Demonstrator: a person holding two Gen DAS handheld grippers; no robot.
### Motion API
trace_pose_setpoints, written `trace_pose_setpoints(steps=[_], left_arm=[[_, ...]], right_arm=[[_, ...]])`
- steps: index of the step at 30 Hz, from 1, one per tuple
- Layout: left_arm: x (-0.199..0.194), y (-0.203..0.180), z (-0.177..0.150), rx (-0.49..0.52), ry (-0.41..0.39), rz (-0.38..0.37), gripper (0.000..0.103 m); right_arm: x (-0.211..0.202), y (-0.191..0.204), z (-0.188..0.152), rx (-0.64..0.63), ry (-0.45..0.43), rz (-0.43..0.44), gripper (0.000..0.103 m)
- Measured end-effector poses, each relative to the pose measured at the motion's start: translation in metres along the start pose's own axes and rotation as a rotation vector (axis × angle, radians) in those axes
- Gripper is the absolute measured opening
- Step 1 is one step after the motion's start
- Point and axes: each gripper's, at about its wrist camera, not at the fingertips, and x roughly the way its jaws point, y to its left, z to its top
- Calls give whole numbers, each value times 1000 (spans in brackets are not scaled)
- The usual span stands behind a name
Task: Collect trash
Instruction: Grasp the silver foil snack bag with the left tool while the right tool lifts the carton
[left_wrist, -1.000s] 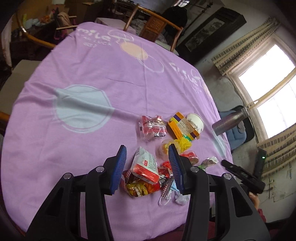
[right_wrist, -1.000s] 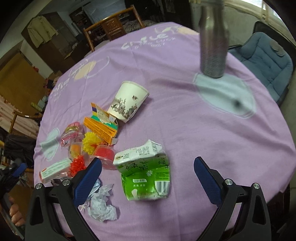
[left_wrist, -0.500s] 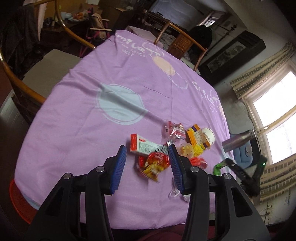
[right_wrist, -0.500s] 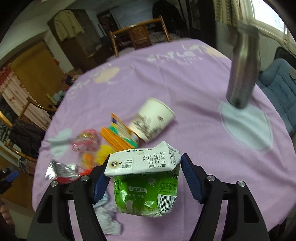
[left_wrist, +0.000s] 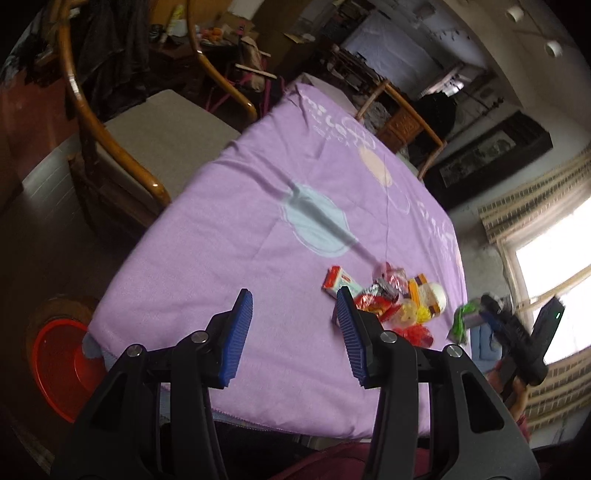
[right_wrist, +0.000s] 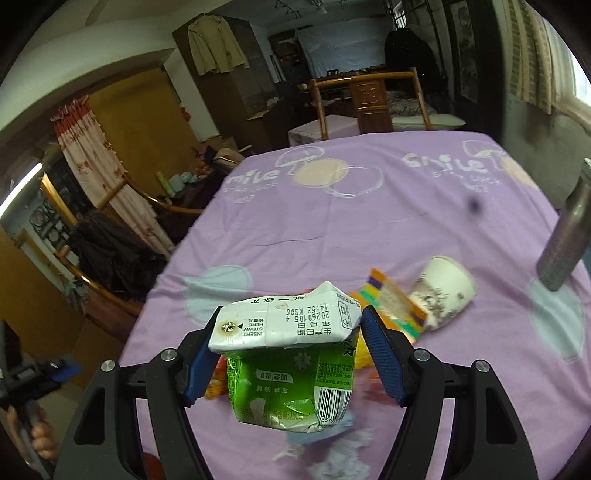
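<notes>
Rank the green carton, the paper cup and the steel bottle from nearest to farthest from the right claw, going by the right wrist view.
1. Green carton: clamped in the right claw.
2. Paper cup: lying on its side, up and to the right.
3. Steel bottle: standing at the far right edge.

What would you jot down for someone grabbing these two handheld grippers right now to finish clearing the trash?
Right gripper: shut on the green drink carton, lifted off the purple tablecloth.
Left gripper: jaws apart, empty, over the cloth's near edge.
On the table: paper cup, orange box, red wrappers, crumpled tissue.
Done: carton picked up. Left: drop it, probably in the red basin on the floor, then collect the rest.
</notes>
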Motion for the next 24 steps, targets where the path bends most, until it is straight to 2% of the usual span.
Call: trace_pose_setpoints(steps=[2,5,7,8,10,12,13,14,16,19,21,24], left_arm=[[25,-22,-4,54,65,-54,51],[74,-66,-15,166,148,-81,63],[107,-93,-22,244,196,-96,67],[121,-104,-25,281,215,-101,77],[157,-132,-35,409,232,-55,89],[188,-142,-43,484,247,28,88],[202,-145,-47,501,270,41,78],[208,-145,-48,501,282,23,50],[210,-150,-50,497,297,-20,24],[190,-155,-40,483,250,-77,14],[167,-151,-26,449,225,-151,14],[128,-138,-10,406,164,-174,14]], right_arm=[[-7,4,-1,-12,-11,-14,72],[-22,-3,-10,-25,-20,-59,72],[-34,-18,-16,-16,-21,-107,72],[-40,-27,-19,-8,-22,-128,72],[-56,-46,-26,14,-30,-173,72],[-70,-63,-33,38,-38,-209,72],[-76,-71,-36,51,-44,-229,72],[-81,-77,-39,61,-50,-245,72],[-89,-85,-45,76,-64,-267,72],[-93,-91,-47,101,-79,-267,72],[-90,-89,-46,105,-82,-242,72],[-72,-76,-38,91,-70,-179,72]])
